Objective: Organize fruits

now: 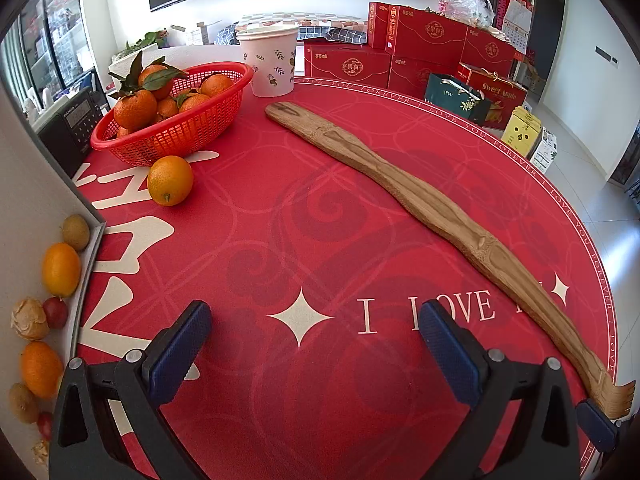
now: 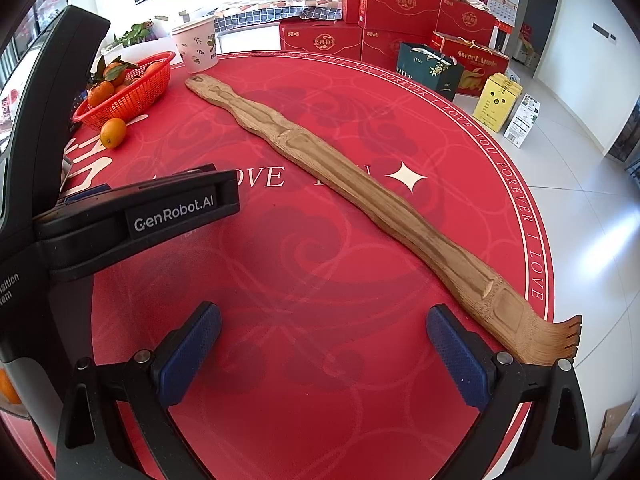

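Over the red desk (image 1: 320,216) both your tongs hang empty. The left tongs (image 1: 316,320) gape wide with nothing between the blue pads, and the right tongs (image 2: 324,324) are spread just as far, gripping nothing either.

Far left, the basket (image 1: 176,136) sits loaded with leafy tangerines, and one loose orange (image 1: 170,180) rests on the cloth just beside its near rim, apart from the pile. That looks like your stray. More fruit lies along the tray (image 1: 94,240) at the left edge: a kiwi (image 1: 75,232), another orange and some smaller pieces.

A long wooden backscratcher (image 1: 420,196) runs diagonally across the desk, its claw end close to your right tongs, and a paper cup (image 1: 270,62) stands behind the basket.

You seem to be at the start of a pick, nothing grasped yet. I'd call the next move a forward reach to the left with the left tongs, pads straddling the loose orange, closing gently since it will roll, then lifting over the basket rim.
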